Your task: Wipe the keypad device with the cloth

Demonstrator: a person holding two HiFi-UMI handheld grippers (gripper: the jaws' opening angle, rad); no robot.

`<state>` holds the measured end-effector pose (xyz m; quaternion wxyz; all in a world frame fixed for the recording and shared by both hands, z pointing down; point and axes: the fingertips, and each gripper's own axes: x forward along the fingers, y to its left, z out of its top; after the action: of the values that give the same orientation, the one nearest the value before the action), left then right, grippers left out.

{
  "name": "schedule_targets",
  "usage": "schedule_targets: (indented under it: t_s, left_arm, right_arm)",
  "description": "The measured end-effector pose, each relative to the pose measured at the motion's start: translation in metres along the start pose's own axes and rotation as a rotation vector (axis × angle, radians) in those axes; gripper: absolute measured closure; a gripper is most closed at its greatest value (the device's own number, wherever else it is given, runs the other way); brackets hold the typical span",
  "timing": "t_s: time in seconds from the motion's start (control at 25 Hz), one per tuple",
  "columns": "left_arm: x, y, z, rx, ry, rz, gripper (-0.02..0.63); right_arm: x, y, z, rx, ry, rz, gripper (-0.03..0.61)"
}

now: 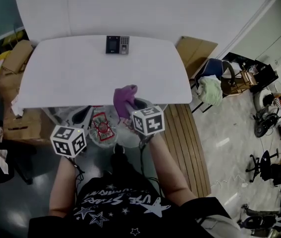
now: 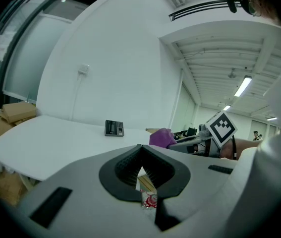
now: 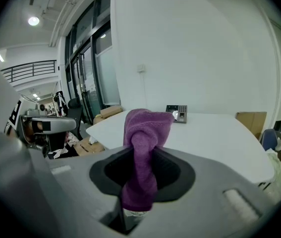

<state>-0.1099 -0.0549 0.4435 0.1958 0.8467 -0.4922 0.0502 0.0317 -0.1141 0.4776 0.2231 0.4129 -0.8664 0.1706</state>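
Note:
The dark keypad device (image 1: 117,44) lies at the far edge of the white table (image 1: 71,73). It also shows small in the left gripper view (image 2: 114,128) and the right gripper view (image 3: 177,113). My right gripper (image 3: 140,158) is shut on a purple cloth (image 3: 142,143), which stands up bunched between the jaws. In the head view the cloth (image 1: 124,98) hangs over the table's near edge, well short of the keypad. My left gripper (image 2: 140,152) is shut with nothing in it, held below and left of the right one (image 1: 83,114).
Cardboard boxes (image 1: 11,63) stand left of the table and another (image 1: 196,51) at its right end. Clear bins with a red printed item (image 1: 102,128) sit under the near edge. A chair with clothes (image 1: 212,86) and wooden slats (image 1: 187,143) are to the right.

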Motion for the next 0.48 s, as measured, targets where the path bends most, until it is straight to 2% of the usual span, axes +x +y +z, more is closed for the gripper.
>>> schedule_targets:
  t_s: [0.48]
  left_arm:
    - [-0.053,-0.033,-0.032,-0.011,0.0,-0.032,0.606]
  right_arm:
    - [-0.06,0.042,-0.048,0.003,0.009,-0.029,0.48]
